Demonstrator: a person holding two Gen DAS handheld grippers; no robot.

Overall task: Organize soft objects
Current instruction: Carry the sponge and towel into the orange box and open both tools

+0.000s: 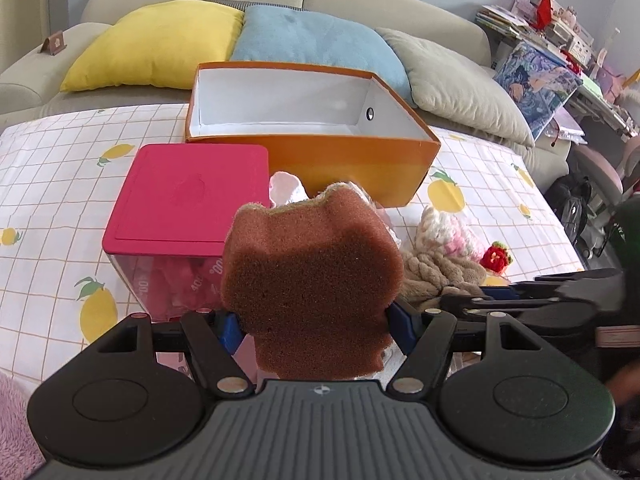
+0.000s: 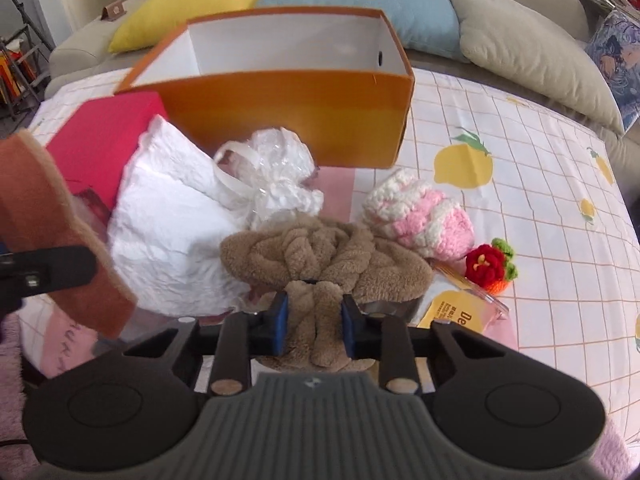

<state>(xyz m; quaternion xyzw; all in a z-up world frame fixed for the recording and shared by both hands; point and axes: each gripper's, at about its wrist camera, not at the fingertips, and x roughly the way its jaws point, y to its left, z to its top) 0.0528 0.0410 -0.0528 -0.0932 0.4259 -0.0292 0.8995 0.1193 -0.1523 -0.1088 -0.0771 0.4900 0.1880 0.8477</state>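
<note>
Clamping a brown sponge [image 1: 316, 280], the left gripper [image 1: 316, 326] hangs above a lemon-print sheet [image 1: 52, 168]. The right gripper [image 2: 314, 320] pinches a tan plush bundle [image 2: 320, 256] lying on that sheet. Beside it sit one pink-and-white knit piece [image 2: 420, 212], one red crochet flower [image 2: 490, 262], white crumpled paper [image 2: 176, 216] and a partly hidden yellow card [image 2: 460, 314]. Farther off stand one pink-lidded container [image 1: 188, 196] and one empty orange box [image 1: 320, 152], then three cushions: yellow [image 1: 160, 44], blue [image 1: 316, 44], beige [image 1: 460, 80].
</note>
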